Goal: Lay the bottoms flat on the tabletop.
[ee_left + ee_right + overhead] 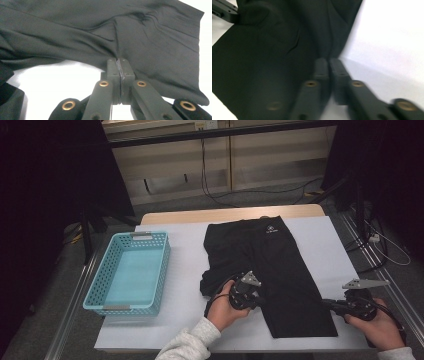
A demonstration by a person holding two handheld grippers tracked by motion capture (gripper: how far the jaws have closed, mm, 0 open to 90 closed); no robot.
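A black garment [270,265] lies flat on the white table cover [185,255], its waistband at the far side with a small white logo. My left gripper [259,296] sits at the garment's near left edge. In the left gripper view it [120,61] is shut on a pinched fold of the dark cloth [150,37]. My right gripper [326,303] rests at the garment's near right edge. In the blurred right gripper view its jaws [329,61] stand a narrow slit apart, their tips at the border of the cloth [274,50].
A light blue perforated basket [100,290] stands empty on the left part of the table. Black curtains, stands and cables lie beyond the far edge. Part of the left gripper [224,11] shows at the top left of the right gripper view.
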